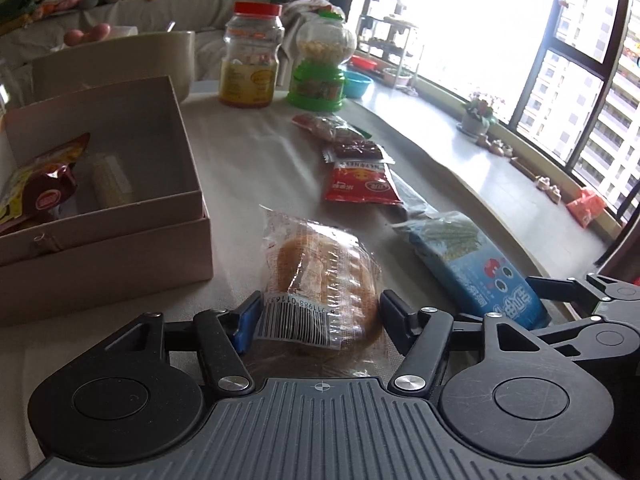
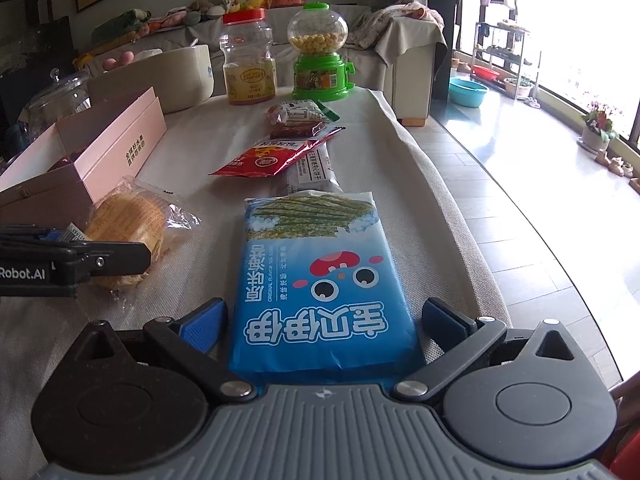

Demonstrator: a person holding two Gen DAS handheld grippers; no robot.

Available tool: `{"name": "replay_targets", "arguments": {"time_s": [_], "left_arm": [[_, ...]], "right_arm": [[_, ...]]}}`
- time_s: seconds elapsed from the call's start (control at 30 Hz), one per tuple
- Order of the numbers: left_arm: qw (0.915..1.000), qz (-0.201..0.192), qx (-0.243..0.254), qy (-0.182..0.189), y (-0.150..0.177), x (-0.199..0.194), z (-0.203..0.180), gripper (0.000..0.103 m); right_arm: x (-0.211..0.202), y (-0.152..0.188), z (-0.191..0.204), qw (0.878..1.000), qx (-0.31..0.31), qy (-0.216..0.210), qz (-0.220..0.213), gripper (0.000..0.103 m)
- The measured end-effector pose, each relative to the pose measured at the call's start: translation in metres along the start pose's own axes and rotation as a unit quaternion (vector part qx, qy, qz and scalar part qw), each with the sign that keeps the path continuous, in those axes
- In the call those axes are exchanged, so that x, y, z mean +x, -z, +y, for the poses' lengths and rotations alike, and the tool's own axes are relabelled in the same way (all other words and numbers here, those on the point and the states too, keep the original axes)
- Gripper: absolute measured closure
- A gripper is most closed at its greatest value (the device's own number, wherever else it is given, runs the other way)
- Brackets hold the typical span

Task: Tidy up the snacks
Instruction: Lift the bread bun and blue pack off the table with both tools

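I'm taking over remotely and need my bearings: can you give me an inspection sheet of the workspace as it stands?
Surface: table under a pale cloth.
Job's things: open pink box with a few snacks inside; wrapped bread; blue seaweed pack; red sachet; grey-wrapped bar partly under the sachet; small packets further back.
Clutter: red-lidded jar, green candy dispenser, cream tub.
Grippers: left gripper open, fingers astride the bread; right gripper open, fingers either side of the seaweed pack, apart from it.
Cables: nothing seen.
Surroundings: sofa with toys behind, window, tiled floor.
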State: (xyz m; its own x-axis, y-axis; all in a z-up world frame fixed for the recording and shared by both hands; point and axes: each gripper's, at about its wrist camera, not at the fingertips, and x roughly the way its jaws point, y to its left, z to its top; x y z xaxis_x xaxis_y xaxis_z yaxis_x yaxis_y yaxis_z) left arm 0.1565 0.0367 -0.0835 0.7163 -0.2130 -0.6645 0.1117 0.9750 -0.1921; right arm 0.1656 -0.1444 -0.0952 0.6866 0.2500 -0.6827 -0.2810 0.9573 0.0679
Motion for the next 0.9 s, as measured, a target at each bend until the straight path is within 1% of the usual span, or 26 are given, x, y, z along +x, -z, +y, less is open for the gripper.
{"name": "replay_targets", "arguments": {"time_s": [0.03, 0.17, 0.23, 0.37, 0.43, 0.47, 0.5, 0.57, 0.63, 0.67, 0.73, 0.77, 0.83, 0.87, 0.9], "left_arm": [[1.0, 0.001, -0.006, 0.004, 0.0, -0.001, 0.001, 0.038], [0.9984, 0.013, -0.044, 0.032, 0.006, -0.01, 0.009, 0.042], [0.9981, 0.017, -0.048, 0.035, 0.013, -0.02, 0.01, 0.044], [0.9987, 0.018, -0.039, 0.028, 0.033, -0.05, 0.012, 0.045], [0.9982, 0.02, -0.051, 0.026, 0.043, -0.066, 0.018, 0.045], [0.9978, 0.02, -0.059, 0.023, 0.047, -0.075, 0.023, 0.045], [0.9976, 0.018, -0.064, 0.017, 0.051, -0.083, 0.027, 0.045], [0.9976, 0.011, -0.069, 0.002, 0.058, -0.097, 0.033, 0.045], [0.9975, 0.004, -0.07, -0.012, 0.063, -0.106, 0.036, 0.045], [0.9976, 0.002, -0.068, -0.018, 0.064, -0.108, 0.037, 0.045], [0.9975, 0.0, -0.064, -0.028, 0.066, -0.111, 0.037, 0.045], [0.9973, 0.002, -0.066, -0.03, 0.067, -0.11, 0.039, 0.045], [0.9963, 0.018, -0.075, -0.04, 0.07, -0.111, 0.042, 0.045], [0.9955, 0.024, -0.079, -0.047, 0.07, -0.111, 0.044, 0.045], [0.9952, 0.028, -0.081, -0.049, 0.072, -0.114, 0.046, 0.045]], "right_arm": [[0.0, 0.0, 0.0, 1.0, -0.002, 0.001, 0.0, 0.0], [0.0, 0.0, 0.001, 1.0, -0.002, 0.0, 0.0, 0.0], [0.0, 0.0, 0.001, 1.0, -0.002, -0.001, -0.001, 0.0], [-0.001, 0.0, -0.001, 1.0, -0.001, -0.007, 0.0, 0.0], [-0.001, -0.003, 0.0, 1.0, -0.021, -0.009, 0.011, 0.0], [-0.001, -0.006, 0.0, 0.999, -0.036, -0.013, 0.014, 0.002], [-0.003, -0.008, 0.0, 0.999, -0.044, -0.014, 0.008, 0.003], [-0.01, -0.016, -0.001, 0.998, -0.057, -0.012, -0.017, 0.003], [-0.013, -0.026, -0.003, 0.997, -0.066, -0.021, -0.03, 0.003], [-0.011, -0.031, -0.004, 0.997, -0.066, -0.028, -0.028, 0.003], [0.0, -0.038, -0.008, 0.998, -0.055, -0.037, -0.006, 0.004], [0.008, -0.041, -0.01, 0.998, -0.045, -0.041, 0.014, 0.009], [0.02, -0.038, -0.013, 0.997, -0.027, -0.053, 0.049, 0.018], [0.016, -0.036, -0.01, 0.998, -0.03, -0.043, 0.043, 0.02], [0.01, -0.034, -0.006, 0.997, -0.042, -0.047, 0.047, 0.02]]}}
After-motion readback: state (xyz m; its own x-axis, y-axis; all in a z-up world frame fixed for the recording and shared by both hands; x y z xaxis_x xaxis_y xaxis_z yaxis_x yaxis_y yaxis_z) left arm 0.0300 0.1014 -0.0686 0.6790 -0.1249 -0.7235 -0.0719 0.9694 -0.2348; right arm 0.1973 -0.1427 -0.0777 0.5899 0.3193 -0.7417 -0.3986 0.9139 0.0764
